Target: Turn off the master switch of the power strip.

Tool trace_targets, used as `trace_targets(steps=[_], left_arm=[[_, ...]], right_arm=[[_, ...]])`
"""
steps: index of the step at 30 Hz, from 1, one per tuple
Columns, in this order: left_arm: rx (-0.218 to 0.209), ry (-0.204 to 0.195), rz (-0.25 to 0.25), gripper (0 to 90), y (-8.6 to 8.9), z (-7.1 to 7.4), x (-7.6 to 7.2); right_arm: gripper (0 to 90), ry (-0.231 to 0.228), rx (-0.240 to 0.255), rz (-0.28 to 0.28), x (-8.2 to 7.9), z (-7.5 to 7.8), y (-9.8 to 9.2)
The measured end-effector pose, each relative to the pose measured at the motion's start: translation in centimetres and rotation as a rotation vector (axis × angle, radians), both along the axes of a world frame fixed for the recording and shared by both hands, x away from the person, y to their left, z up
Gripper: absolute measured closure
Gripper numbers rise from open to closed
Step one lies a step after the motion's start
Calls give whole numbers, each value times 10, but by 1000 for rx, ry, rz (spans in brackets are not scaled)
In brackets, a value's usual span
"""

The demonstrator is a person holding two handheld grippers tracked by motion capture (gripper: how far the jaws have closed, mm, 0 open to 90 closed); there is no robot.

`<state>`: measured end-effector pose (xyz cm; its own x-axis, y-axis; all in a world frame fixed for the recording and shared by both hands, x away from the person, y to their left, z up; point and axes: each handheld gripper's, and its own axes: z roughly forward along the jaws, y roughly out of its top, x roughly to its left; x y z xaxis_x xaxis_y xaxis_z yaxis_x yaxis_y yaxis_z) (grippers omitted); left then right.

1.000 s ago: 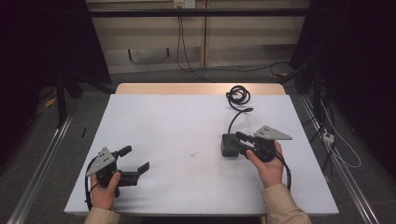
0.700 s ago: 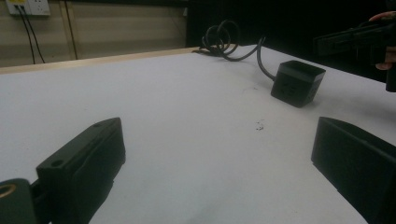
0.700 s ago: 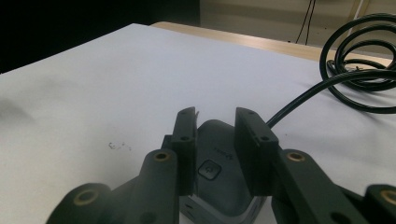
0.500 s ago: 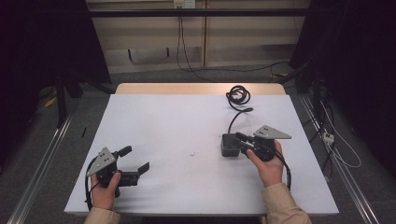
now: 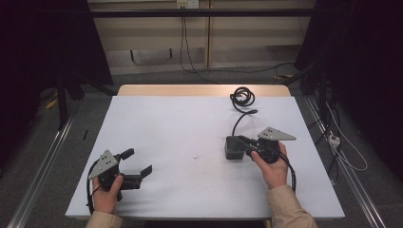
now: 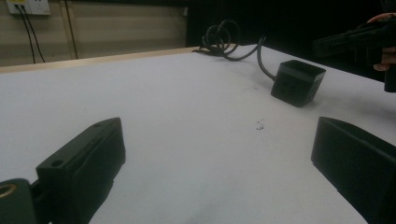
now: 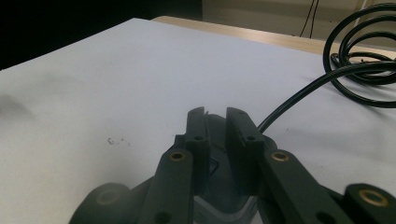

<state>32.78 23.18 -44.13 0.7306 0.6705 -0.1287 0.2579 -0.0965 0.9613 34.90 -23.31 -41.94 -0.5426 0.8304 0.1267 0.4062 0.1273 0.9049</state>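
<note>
Right of the middle of the white worktop (image 5: 190,123), my right tongs (image 5: 243,144) have just been closing over the dark box (image 5: 233,147). Lower left, my left tongs (image 5: 139,164) stay wide open.

Each hand-held gripper is black, the left (image 5: 135,167) and the right (image 5: 243,143) alike, and carries a flat grey three-cornered plate on top. A black cable trails from each body. The jaws are thick, blocky black bars with brass-coloured rivets at their joints and small round holes near the tips. Beige sleeves cover both forearms.
</note>
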Motion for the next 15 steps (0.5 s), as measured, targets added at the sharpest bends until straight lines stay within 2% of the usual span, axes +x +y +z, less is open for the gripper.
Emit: trace_targets(steps=[10,15], left_arm=[[-1,4,2,25,-1,0,0],[0,3,0,25,-1,0,0]], right_arm=[[819,4,0,4,0,0,-1],[865,5,-10,18,0,1,-1]])
